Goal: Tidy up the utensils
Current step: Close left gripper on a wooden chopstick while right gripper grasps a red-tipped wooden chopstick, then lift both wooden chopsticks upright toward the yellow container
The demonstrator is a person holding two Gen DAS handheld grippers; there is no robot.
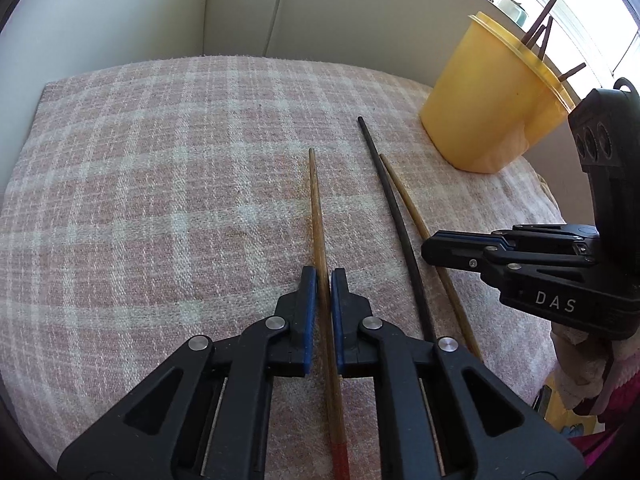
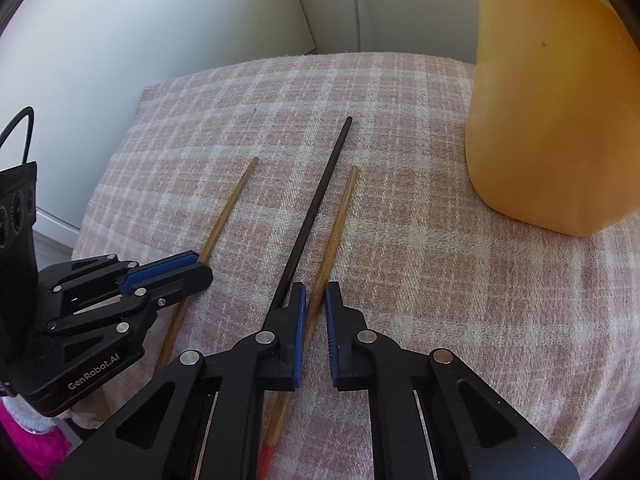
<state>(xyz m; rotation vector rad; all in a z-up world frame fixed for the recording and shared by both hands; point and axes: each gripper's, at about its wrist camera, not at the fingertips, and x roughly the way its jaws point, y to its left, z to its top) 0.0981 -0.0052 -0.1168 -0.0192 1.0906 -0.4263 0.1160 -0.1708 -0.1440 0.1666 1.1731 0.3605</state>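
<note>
We see 3 chopsticks lying on the pink checked cloth [image 1: 160, 184]. The left gripper [image 1: 324, 280] has its jaws narrow, closed on the left wooden chopstick [image 1: 318, 208]. The right gripper [image 2: 316, 296] has its jaws narrow on the right wooden chopstick [image 2: 340, 216], and the black chopstick [image 2: 320, 192] lies just beside it. The yellow cup [image 1: 492, 96] stands near, with dark sticks [image 1: 540, 36] inside.

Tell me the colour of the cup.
Yellow-orange; the cup shows best in the left wrist view, with dark sticks standing in it.
</note>
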